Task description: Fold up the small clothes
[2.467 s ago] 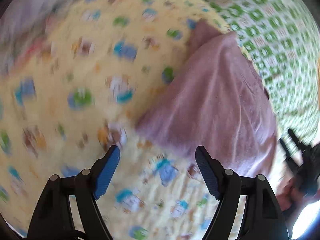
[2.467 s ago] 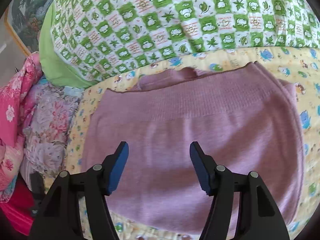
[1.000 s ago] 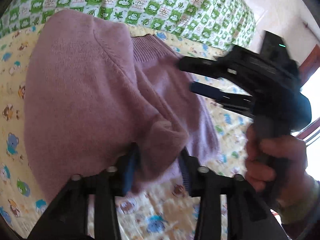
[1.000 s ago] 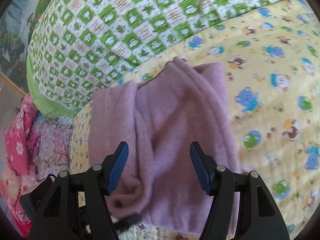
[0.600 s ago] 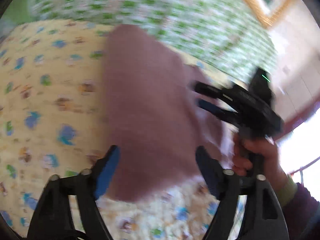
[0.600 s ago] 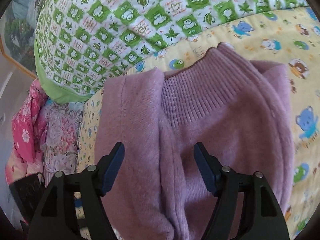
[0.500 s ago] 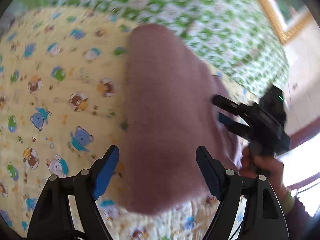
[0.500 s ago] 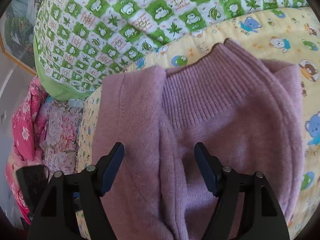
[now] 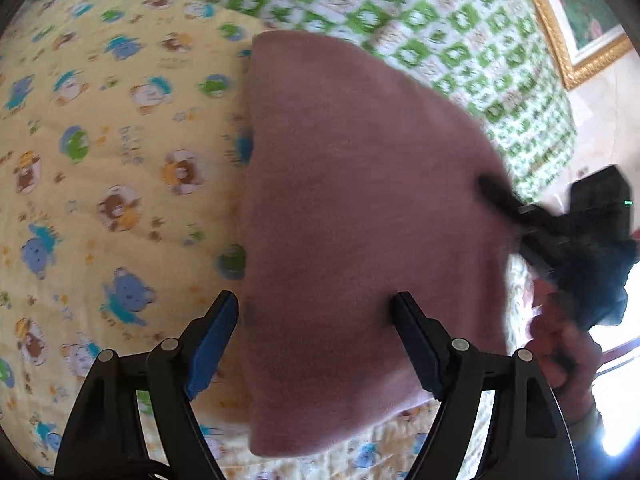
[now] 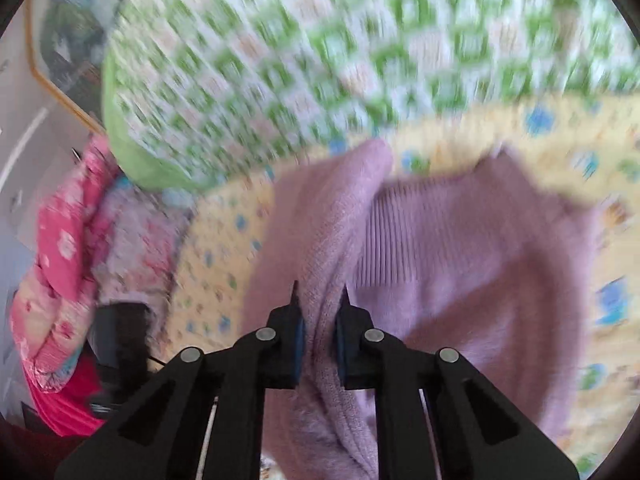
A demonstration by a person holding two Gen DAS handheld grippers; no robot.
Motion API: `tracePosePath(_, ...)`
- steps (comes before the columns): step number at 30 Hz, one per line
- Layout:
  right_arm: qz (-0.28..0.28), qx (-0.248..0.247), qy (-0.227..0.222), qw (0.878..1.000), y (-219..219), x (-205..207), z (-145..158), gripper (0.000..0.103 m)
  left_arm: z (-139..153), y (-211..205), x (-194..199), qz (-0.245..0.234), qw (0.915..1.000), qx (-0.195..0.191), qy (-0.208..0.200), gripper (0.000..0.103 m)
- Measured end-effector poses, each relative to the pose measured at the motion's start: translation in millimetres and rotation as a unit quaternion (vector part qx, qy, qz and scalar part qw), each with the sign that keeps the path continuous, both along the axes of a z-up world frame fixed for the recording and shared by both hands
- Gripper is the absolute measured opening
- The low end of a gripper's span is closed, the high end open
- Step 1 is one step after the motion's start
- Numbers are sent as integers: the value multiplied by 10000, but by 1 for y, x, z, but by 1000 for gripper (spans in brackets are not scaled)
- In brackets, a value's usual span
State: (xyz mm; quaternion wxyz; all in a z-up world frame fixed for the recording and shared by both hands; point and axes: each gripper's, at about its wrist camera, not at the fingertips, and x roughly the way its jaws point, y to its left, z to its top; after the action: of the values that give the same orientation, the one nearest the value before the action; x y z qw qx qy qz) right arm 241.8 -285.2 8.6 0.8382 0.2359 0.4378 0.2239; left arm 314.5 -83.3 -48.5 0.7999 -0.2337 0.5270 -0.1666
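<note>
My right tongs are closing on a raised fold of the mauve knitted garment; the blue pads are pressing the knit from both sides, so the fold is pinched between them. My left tongs are standing spread wide and are opening a little further, hovering over the near end of the same garment with nothing gripped; the cloth is lying below the gap, and I cannot tell for certain whether the tips are brushing it.

The garment is lying on the yellow cartoon-print quilt of the bed. It is showing as a soft purple-pink knit, with a ribbed band exposed just right of the pinched fold and one layer doubled over along that side. In the left wrist view it is appearing as a smooth, rounded slab, blurred at its edges.

Beyond the garment the green-and-white checked blanket is covering the far part of the bed. A heap of pink floral bedding is sitting off the quilt's left edge. In the left wrist view, the right tongs and the hand gripping them are crossing the garment's right edge and hiding that part of it.
</note>
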Motion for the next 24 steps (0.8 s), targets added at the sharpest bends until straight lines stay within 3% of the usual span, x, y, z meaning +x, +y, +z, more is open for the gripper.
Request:
tracePosePath(2,-315,-166,-188,9992,-25,-13,20,13,1,-11,2,-119,9999,-13,-32,85)
tracePosePath(4,-547,-466,-128,9973,-47,-21,16,13,1,-24,5,-271,9996,32,-37,85)
tracePosePath(7,-648,-660,529,9943,-69,-20,-27,13,-9,-45,9,-472,9985,251,76,85)
tracePosePath(10,-627,-1071,672,9900,-69,-25,-60,13,-21,-56,12,-587,9975,293,257,85)
tracePosePath(14,-1037,-787,426,9906,-80,-33,-59,13,-22,-60,14,-585,9975,286,277,85)
tracePosePath(17,-1109,-919,303,9891,-79,-32,-50,13,-20,-66,19,-629,9971,324,262,85)
tracePosePath(21,-1106,-1145,551,9857,-79,-26,-69,13,-29,-73,22,-692,9963,333,388,87)
tracePosePath(24,-1151,-1044,624,9859,-80,-25,-73,18,-34,-71,20,-698,9960,332,442,87)
